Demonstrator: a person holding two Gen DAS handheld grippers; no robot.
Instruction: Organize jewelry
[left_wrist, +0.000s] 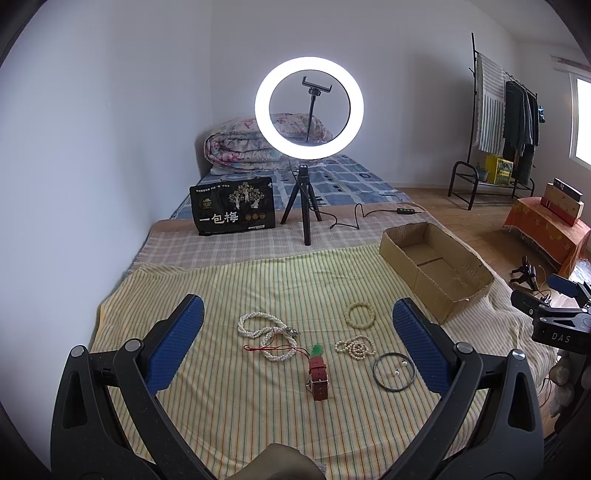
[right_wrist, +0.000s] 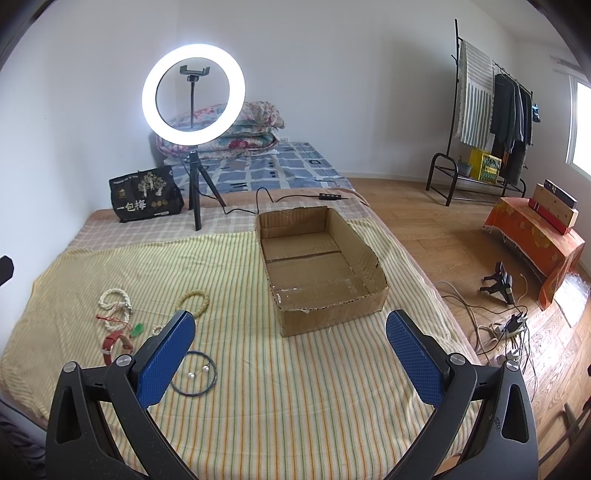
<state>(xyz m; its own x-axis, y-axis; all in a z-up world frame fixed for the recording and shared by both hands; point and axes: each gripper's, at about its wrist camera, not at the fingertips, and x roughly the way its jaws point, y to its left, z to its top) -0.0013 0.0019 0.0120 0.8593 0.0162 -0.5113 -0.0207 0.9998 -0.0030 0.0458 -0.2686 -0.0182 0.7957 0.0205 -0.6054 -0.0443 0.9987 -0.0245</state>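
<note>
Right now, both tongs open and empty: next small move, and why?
Probably lower the left tongs onto the red-strap watch, which lies almost centred between their pads. The cardboard box holds nothing yet and every piece is loose on the striped cloth. The right tongs face the box, not the jewelry, so the left looks better placed.

The right gripper (right_wrist: 291, 332) hangs wide open over the striped blanket (right_wrist: 295, 387). An empty cardboard box (right_wrist: 332, 314) sits near its right edge; jewelry (right_wrist: 118, 314) clusters near the left edge.
</note>
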